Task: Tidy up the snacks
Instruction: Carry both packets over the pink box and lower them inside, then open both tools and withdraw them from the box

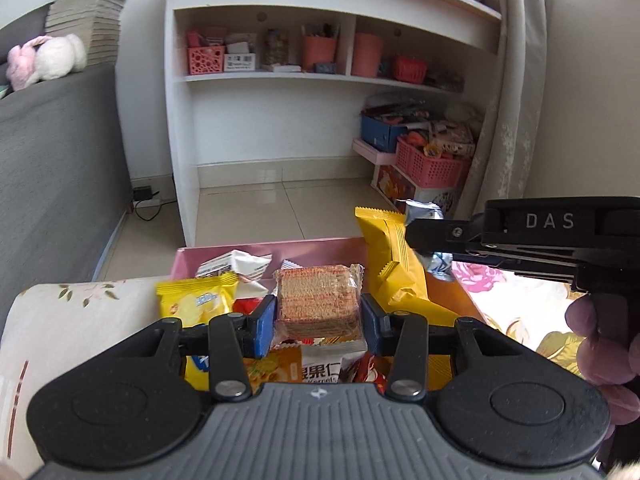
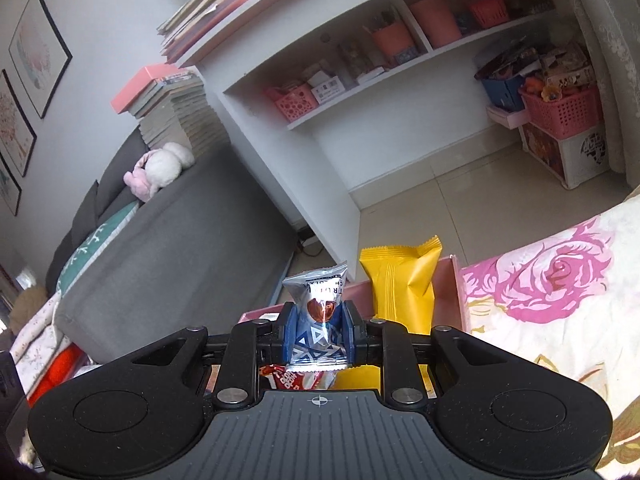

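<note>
My left gripper (image 1: 319, 320) is shut on a clear-wrapped stack of brown wafer biscuits (image 1: 318, 300) and holds it over a pink box (image 1: 256, 249) filled with snack packets. A tall yellow packet (image 1: 394, 256) stands at the box's right side; it also shows in the right wrist view (image 2: 400, 284). My right gripper (image 2: 319, 340) is shut on a small silver and blue snack packet (image 2: 318, 308) above the box. In the left wrist view the right gripper (image 1: 430, 242) reaches in from the right with that packet (image 1: 424, 210).
A yellow chip bag (image 1: 194, 300) and white packets (image 1: 236, 264) lie in the box. The box sits on a floral cloth (image 2: 540, 280). A white shelf unit (image 1: 320, 80), a pink basket (image 1: 430, 164) and a grey sofa (image 2: 180, 240) stand beyond on the tiled floor.
</note>
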`<state>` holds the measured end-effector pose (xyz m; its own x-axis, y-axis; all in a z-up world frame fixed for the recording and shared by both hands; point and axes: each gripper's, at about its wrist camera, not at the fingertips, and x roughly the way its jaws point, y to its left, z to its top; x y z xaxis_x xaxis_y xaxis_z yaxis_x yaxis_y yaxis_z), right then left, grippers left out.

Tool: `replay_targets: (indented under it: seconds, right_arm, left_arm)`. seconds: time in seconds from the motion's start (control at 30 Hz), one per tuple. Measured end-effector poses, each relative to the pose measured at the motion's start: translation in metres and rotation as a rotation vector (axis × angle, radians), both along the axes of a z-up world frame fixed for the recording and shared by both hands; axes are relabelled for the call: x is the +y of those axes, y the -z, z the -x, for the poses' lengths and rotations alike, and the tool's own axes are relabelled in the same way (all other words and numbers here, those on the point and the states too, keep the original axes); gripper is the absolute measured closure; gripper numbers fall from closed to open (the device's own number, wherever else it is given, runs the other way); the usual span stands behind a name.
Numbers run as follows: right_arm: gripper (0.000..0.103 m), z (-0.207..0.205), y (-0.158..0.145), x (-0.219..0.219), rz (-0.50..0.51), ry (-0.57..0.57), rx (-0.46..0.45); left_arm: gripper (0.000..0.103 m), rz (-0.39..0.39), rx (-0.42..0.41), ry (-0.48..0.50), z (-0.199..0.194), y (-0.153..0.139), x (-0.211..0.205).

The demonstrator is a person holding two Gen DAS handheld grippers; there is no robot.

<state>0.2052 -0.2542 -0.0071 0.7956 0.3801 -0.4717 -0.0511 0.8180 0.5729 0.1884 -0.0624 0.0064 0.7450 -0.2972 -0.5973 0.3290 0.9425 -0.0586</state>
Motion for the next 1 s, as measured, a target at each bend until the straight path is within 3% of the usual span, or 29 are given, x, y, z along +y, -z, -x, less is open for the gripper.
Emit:
replay_targets:
  seconds: [0.17,0.5,0.63,0.7,0.83,1.0]
  right_arm:
    - [0.081,-0.016,0.013,-0.004,-0.06,-0.016,0.01]
    - [0.079,-0.026,0.021,-0.009,-0.056,-0.017,0.008]
    - [0.075,-0.025,0.023,-0.01,-0.059,-0.006,0.018]
    - [0.07,-0.024,0.022,-0.011,-0.067,-0.003,0.026]
    - [0.047,-0.016,0.018,-0.011,-0.069,0.008,0.026]
    - [0.028,0.0,0.003,-0.008,-0.037,0.023,0.03]
  left_arm:
    - [0.062,-0.037,0.012,0.039,-0.014,0.011,-0.011]
    - [0.06,-0.069,0.019,0.072,-0.021,0.022,-0.019]
    - [0.039,-0.065,-0.01,0.053,-0.02,0.02,-0.019]
    - [0.032,-0.055,-0.017,0.051,-0.019,0.016,-0.017]
    - [0.023,-0.042,-0.013,0.054,-0.012,0.008,-0.015]
    - [0.014,-0.034,-0.019,0.055,0.002,-0.005,-0.011]
